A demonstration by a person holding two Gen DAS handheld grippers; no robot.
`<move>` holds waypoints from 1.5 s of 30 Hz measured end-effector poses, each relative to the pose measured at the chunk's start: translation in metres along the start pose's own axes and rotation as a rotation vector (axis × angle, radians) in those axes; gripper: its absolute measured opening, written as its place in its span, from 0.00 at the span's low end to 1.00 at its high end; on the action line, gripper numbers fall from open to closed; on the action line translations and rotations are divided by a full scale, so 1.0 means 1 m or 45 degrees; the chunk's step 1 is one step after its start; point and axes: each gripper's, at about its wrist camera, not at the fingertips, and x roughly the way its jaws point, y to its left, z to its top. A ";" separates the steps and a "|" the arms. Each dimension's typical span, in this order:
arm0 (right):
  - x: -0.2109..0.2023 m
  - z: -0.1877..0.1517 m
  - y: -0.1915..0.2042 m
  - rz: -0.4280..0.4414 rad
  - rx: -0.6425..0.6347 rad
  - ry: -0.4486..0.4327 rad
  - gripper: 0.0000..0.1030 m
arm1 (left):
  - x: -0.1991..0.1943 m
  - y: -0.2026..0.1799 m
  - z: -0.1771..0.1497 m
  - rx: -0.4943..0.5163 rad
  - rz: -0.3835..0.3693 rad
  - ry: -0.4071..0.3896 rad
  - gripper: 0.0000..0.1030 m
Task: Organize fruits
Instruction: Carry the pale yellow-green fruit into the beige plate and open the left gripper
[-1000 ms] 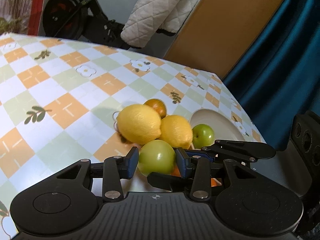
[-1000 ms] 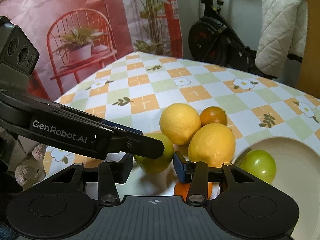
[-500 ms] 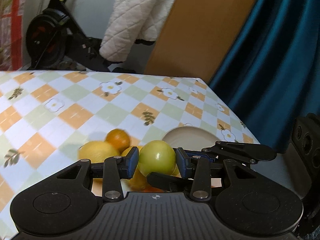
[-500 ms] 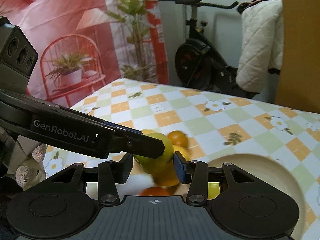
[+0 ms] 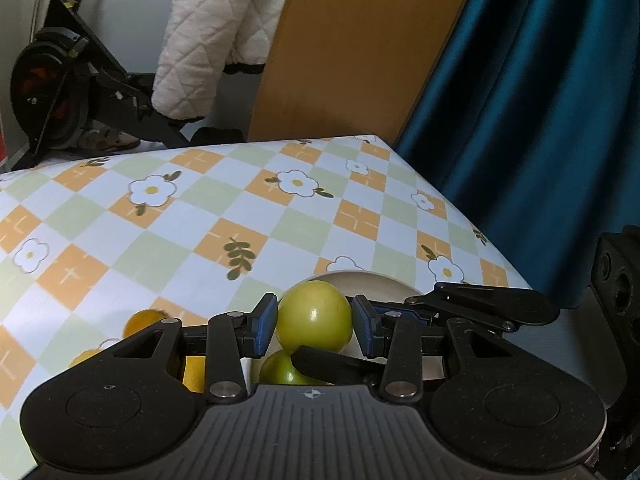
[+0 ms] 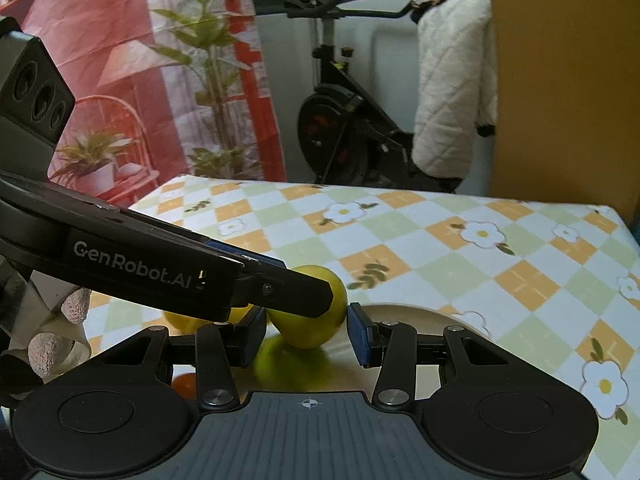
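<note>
A small green fruit [image 5: 312,316] hangs just above a cream plate [image 5: 372,280], where a second green fruit [image 5: 280,370] lies. My left gripper [image 5: 314,324] is shut on the hanging fruit, with a blue pad on each side of it. In the right wrist view the same green fruit [image 6: 308,320] also fills the gap of my right gripper [image 6: 306,336], and both pads touch it. The left gripper's finger [image 6: 280,292] crosses in front of it. Lemons [image 5: 86,356] and an orange [image 5: 140,320] lie left of the plate.
The checked floral tablecloth [image 5: 200,216] ends at a far edge and a right edge near the blue curtain [image 5: 540,120]. An exercise bike [image 6: 344,128] with a white quilted jacket and a wooden board [image 5: 352,52] stand behind. A gloved hand [image 6: 44,348] holds the left gripper.
Both grippers moved together with the green fruit, away from the pile of lemons and over the plate. The fruit kept its place between the pads.
</note>
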 end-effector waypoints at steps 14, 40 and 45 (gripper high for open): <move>0.008 -0.011 -0.028 -0.009 0.110 0.011 0.40 | 0.027 -0.010 0.006 0.048 0.021 0.061 0.42; 0.020 -0.012 -0.052 -0.010 0.305 0.046 0.39 | 0.046 -0.012 0.010 0.020 0.047 0.112 0.42; 0.020 -0.009 -0.050 -0.023 0.296 0.057 0.39 | 0.036 -0.008 0.012 -0.004 0.050 0.073 0.42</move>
